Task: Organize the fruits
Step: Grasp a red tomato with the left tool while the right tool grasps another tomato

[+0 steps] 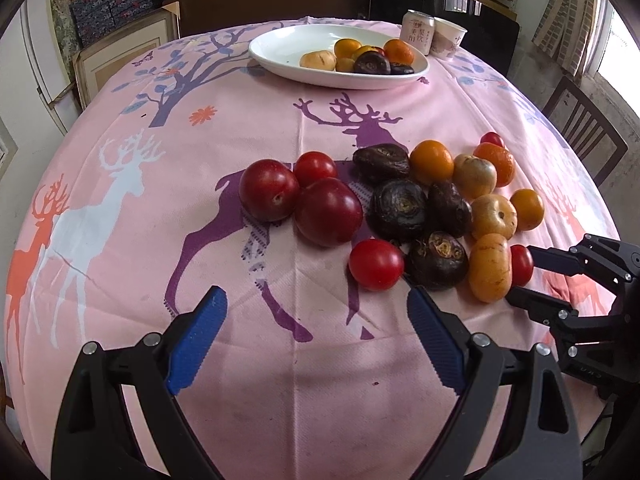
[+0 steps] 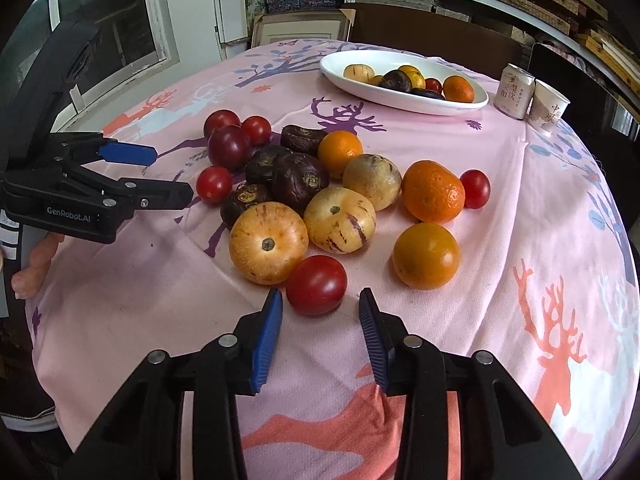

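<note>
Loose on the pink bench (image 2: 480,312): four red tomatoes (image 2: 316,285), two dark plums (image 2: 229,148), four blackish chestnuts (image 2: 300,178), three oranges (image 2: 426,256), three striped yellow melons (image 2: 269,243).

Left tongs (image 1: 314,308) stand open at lower centre, empty. Loose fruit pile (image 1: 400,208) occupies centre right; white plate (image 1: 280,46) sits upper centre.

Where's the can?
Far right corner of the table: the can stands between the white plate and a paper cup, right wrist view.
</note>
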